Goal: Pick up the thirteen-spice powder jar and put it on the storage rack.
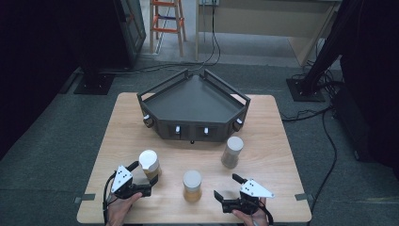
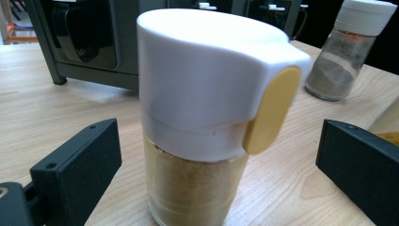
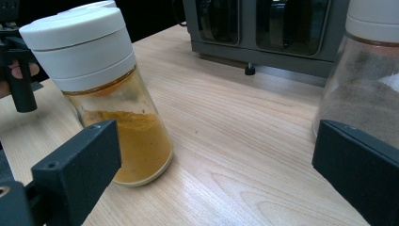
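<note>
- A spice jar [image 2: 202, 117] with a white cap and a yellow flip tab stands upright at the front left of the surface [image 1: 117, 127], sitting between the jaws of the left tongs [image 1: 147, 171].
- The left tongs are spread wide, with clear gaps on both sides of the jar; nothing is gripped.
- The step in hand looks like the approach to a pick-up: jaws are lined up around the jar's glass body, just below the cap.
- The next move likely calls for closing squarely on the glass, low enough to miss the tab, then lifting straight so the powder stays level.
- The right tongs [image 1: 227, 186] are also spread and empty, hovering at the front right between the middle jar [image 3: 106, 94] of orange powder and the grey-powder jar [image 1: 232, 151].
- All 3 jars stand upright and well apart on the pale wood.
- Behind them sits a dark, wedge-shaped rack [image 1: 193, 106] with a railed top and small knobs along its front; its tray is bare.
- Around the surface: grey carpet [image 1: 47, 141], trailing cables [image 1: 324, 127], black stand bases and an orange-rung ladder [image 1: 165, 23] at the back.
</note>
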